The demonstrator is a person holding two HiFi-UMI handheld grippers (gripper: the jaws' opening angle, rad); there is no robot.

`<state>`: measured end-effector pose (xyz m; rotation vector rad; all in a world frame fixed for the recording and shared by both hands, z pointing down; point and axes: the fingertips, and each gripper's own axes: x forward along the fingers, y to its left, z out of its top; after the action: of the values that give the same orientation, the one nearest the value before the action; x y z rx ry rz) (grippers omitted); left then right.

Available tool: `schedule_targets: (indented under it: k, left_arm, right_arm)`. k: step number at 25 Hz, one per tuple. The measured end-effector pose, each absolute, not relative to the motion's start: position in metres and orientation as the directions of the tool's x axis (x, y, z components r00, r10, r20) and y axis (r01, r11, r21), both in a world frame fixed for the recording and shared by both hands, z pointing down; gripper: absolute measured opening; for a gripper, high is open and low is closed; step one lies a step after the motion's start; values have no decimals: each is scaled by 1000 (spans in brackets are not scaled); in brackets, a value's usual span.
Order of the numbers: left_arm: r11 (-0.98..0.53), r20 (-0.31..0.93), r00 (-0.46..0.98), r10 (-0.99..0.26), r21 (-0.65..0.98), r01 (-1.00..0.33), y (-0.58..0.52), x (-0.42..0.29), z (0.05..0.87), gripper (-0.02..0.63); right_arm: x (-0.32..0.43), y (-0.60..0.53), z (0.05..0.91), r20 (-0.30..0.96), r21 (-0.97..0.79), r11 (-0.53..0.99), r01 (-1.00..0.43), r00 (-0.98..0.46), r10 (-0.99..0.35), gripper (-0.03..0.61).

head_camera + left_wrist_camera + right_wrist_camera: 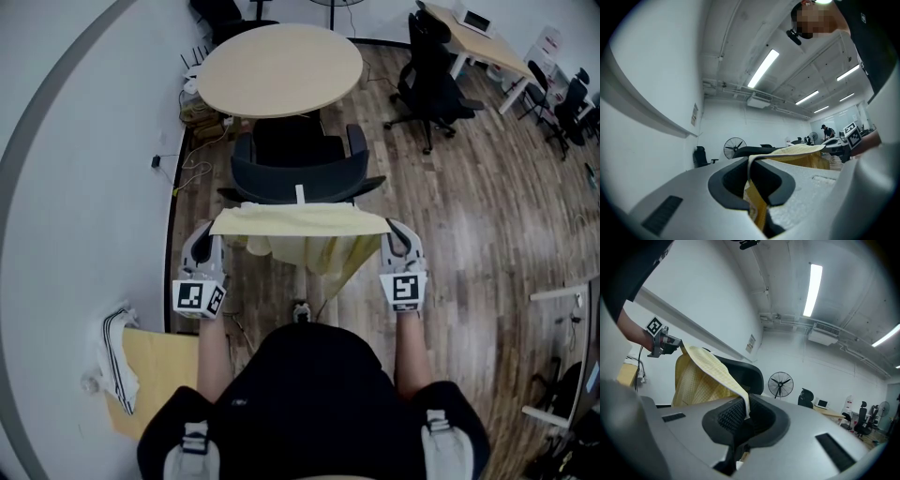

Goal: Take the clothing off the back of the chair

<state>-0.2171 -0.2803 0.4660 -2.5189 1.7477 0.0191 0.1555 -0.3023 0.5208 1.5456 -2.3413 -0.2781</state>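
Observation:
A pale yellow checked garment (pixel 298 221) is stretched flat between my two grippers, just on my side of the dark office chair (pixel 298 167); its loose part hangs down below. My left gripper (pixel 214 234) is shut on the garment's left edge, and the cloth (pixel 787 151) runs from its jaws toward the other hand. At the right edge, my right gripper (pixel 392 232) is shut on the fabric (pixel 712 369), which passes between its dark pads. The chair's backrest (pixel 740 373) shows behind the cloth in the right gripper view.
A round light wooden table (pixel 279 67) stands beyond the chair. The curved white wall (pixel 75 187) runs along the left, with cables at its foot. A yellow cloth and a striped white one (pixel 122 361) lie at my lower left. More office chairs (pixel 429 80) and desks stand at the upper right.

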Motion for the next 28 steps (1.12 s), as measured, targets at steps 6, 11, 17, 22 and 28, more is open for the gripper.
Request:
schedule_targets:
  k: [6,11,17,22,28]
  left_arm:
    - [-373,16,373,-928,-72,-925,-261,-199,488,6]
    - [-379,24,379,-925,-57,-924,-250,-188,494,6]
    - [-376,37,375,-926,-50,-925,-231,-176,499,6]
    - [-370,44,368,-929,-52,-928,-208,-169,503,6]
    - [-348,40,346,-938,-66,-935,-177,-161,499,6]
  right_arm:
    - [162,-285,533,181,334,406,-850,-365,-913,3]
    - [174,-267,546,214,321,401,-858,-347,-913,3]
    - [188,-244,553,228,315,403,-859,-344,-911,2]
    - [193,-224,558,235,303,412,-859,-351,-906,2]
    - [197,-202,558,219,291,429,-855,-377,-900,2]
